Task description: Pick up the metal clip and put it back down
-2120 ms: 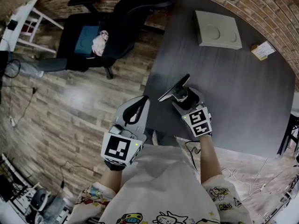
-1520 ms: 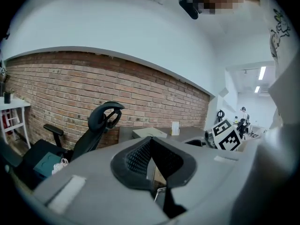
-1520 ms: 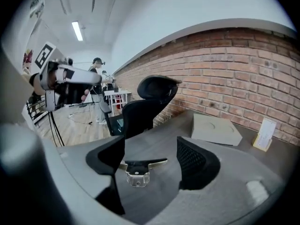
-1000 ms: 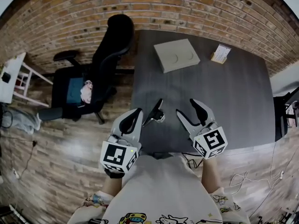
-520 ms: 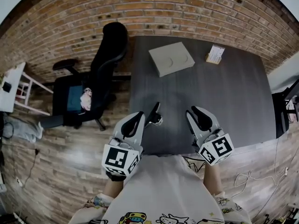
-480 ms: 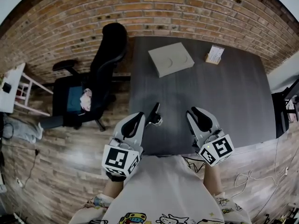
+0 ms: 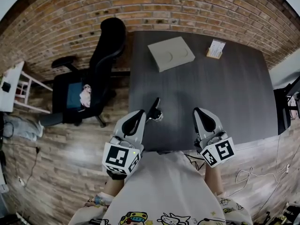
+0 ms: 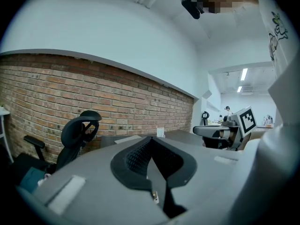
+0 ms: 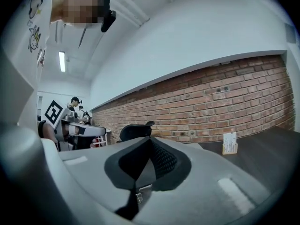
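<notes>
Closest to me, the right claw has just been closing, and in its own view the jaws now meet with nothing between them. It has drawn back toward my body and away from where it worked two seconds ago, when it was down on the clip. The left claw has hardly stirred and is clenched on nothing as well.

Just past the left claw's tip, the metal clip lies on the bench near its front left edge. It is free of both claws and well apart from the right one. A second ago the right claw stood open beside it, so the release is behind us. I judge the pick-and-return finished, with only a retreat left.

Farther back on the bench sit a flat grey slab and a small card stand, both untouched. An office chair stands off the bench's left side, before the brick wall.
</notes>
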### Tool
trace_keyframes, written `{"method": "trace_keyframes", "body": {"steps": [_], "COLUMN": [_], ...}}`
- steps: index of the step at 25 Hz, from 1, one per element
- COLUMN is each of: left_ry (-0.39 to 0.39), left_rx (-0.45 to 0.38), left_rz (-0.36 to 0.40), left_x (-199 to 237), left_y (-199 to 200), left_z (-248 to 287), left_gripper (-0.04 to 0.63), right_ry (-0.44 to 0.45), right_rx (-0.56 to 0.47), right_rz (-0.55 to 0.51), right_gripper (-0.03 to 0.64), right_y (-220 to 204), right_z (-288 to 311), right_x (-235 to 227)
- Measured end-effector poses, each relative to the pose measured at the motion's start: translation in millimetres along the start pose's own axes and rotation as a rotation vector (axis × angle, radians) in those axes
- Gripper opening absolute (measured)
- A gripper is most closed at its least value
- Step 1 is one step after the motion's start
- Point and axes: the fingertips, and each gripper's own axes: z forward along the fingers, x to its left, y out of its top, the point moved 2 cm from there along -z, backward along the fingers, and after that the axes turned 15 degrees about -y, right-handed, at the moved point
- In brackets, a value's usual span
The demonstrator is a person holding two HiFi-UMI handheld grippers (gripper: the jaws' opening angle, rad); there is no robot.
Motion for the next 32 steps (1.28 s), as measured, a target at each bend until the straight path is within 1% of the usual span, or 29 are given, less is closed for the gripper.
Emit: {"method": "trace_keyframes", "body": {"steps": [7,32], "left_ry": [0.019,0.040], "left_rx": [0.010,0.016], "left_rz": [-0.013,-0.030], "left_x": [6,8], "left_y": [-4,-13], "left_z": [-4,-11], "left_gripper": [0.011,0.012], "right_ry": [-0.012,0.021], "right_rx": [0.010,0.065], "right_rz": [-0.008,-0.025], "right_gripper": [0.000,0.000], "right_y": [-3,-7], "right_z": [1,7], "right_x": [-2,6]}}
